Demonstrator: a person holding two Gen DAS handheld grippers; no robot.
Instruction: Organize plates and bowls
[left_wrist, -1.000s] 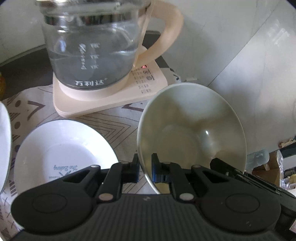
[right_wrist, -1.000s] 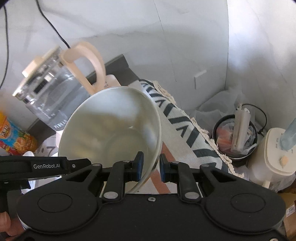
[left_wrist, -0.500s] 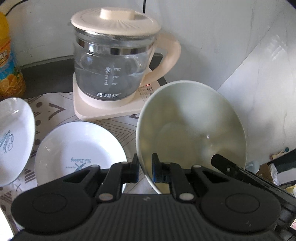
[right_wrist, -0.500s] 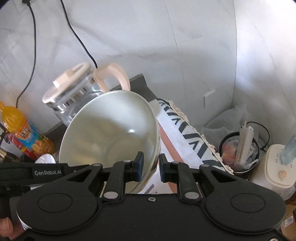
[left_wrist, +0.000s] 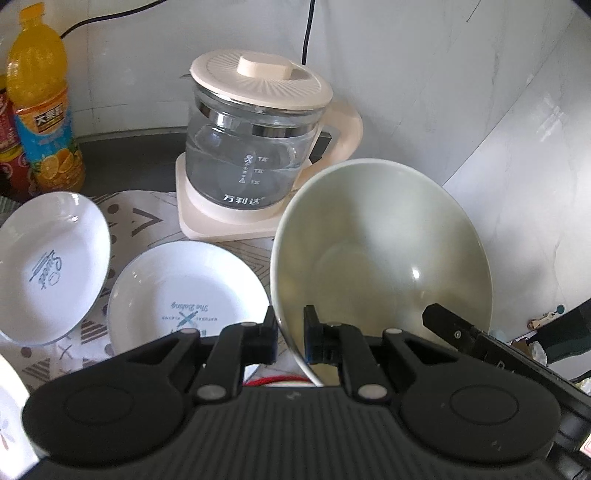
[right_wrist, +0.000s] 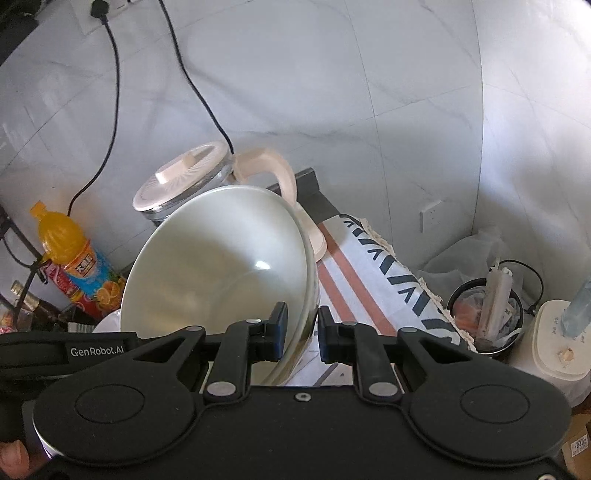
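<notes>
The table (left_wrist: 122, 155) is dark, with a patterned cloth (left_wrist: 140, 221) spread over most of it; in the right wrist view the cloth (right_wrist: 373, 266) hangs over the table's far edge. At the back stands a glass kettle (left_wrist: 255, 162) with a cream lid and handle, seated on its cream base.

The pale green bowl (left_wrist: 380, 254) is held up in the air in front of the kettle, tilted so its inside faces both cameras. The left gripper (left_wrist: 290, 338) is clamped on the bowl's rim at the lower left edge, 1 finger inside and 1 outside. The right gripper (right_wrist: 300, 334) pinches the opposite rim of the bowl (right_wrist: 221, 273) the same way.

2 white plates lie on the cloth. The near plate (left_wrist: 184, 295), printed with blue lettering, sits just left of the bowl and partly behind the left gripper. The far plate (left_wrist: 51, 266) lies to its left, tilted, its edge close to the near one.

An orange juice bottle (left_wrist: 40, 110) stands upright at the back left of the table, well apart from the kettle.
</notes>
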